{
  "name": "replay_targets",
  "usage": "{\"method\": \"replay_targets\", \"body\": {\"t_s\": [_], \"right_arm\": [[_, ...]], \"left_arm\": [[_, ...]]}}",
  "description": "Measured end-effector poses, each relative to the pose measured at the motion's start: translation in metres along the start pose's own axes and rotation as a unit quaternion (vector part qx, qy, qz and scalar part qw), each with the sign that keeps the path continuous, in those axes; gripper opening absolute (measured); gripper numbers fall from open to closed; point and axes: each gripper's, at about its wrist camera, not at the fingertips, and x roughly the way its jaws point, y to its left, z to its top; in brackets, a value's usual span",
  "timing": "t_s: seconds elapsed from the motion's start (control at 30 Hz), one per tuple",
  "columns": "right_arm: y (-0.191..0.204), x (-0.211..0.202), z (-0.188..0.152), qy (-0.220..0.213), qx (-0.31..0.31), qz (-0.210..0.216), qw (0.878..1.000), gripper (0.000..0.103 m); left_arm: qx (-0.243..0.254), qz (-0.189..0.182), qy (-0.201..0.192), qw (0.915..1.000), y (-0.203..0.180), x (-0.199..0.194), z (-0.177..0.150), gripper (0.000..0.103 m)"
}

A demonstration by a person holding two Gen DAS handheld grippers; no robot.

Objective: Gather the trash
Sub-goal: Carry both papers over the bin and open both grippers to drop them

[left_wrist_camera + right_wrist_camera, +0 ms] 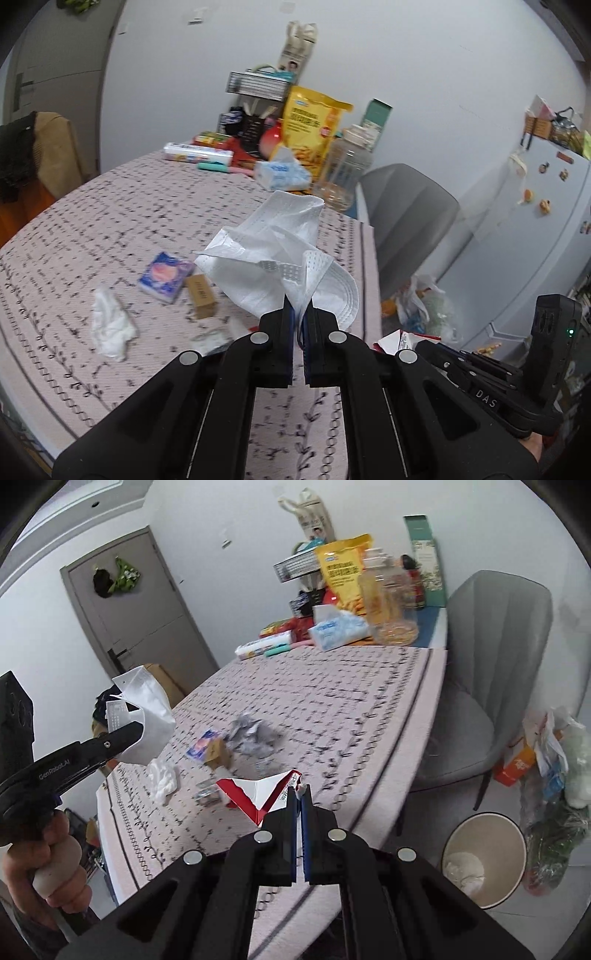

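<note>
White folded fabric, a face mask [284,254], fills the middle of the left wrist view, pinched at one edge between the closed fingers of the left tool [299,312] and held up above the surface [110,206]. It hides part of the patterned pink cloth behind it. To the left lie a crumpled tissue [110,325], a small purple packet [166,277] and a brown box [201,291]; motion blur softens them, and a scrap near the tool's base is too smeared to name. At the far end stand a yellow snack bag [314,125], a tissue pack [282,173] and a clear jar [345,166]. A grey chair [406,218] sits to the right, with a white fridge [535,240] beyond. The right tool shows only partly at the lower right edge.

From the right wrist view, the right tool [299,794] is closed on a torn red-and-white carton piece [258,794], held just over the surface's near edge. A blurred silvery wrapper [255,734] lies mid-surface. A bin [484,860] stands on the floor at lower right, something pale inside. A grey door [147,609] is far left.
</note>
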Motion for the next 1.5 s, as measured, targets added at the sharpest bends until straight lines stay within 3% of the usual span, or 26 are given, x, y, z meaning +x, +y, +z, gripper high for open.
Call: {"method": "replay_targets", "body": {"t_s": [0.5, 0.8, 1.13, 1.5], "right_arm": [[-0.076, -0.025, -0.004, -0.026, 0.06, -0.047, 0.997, 0.003], [-0.141, -0.024, -0.02, -0.03, 0.118, -0.065, 0.99, 0.003], [-0.228, -0.019, -0.046, -0.025, 0.187, -0.104, 0.977, 0.003], [-0.3, 0.012, -0.073, -0.013, 0.235, -0.139, 0.962, 0.007]], "left_arm": [[0.02, -0.068, 0.054, 0.996, -0.058, 0.057, -0.004, 0.004], [0.051, -0.074, 0.109, 0.9899, -0.107, 0.114, -0.013, 0.004], [0.108, -0.095, 0.17, 0.9749, -0.191, 0.183, -0.04, 0.004], [0.135, -0.089, 0.235, 0.9584, -0.226, 0.247, -0.078, 0.004]]}}
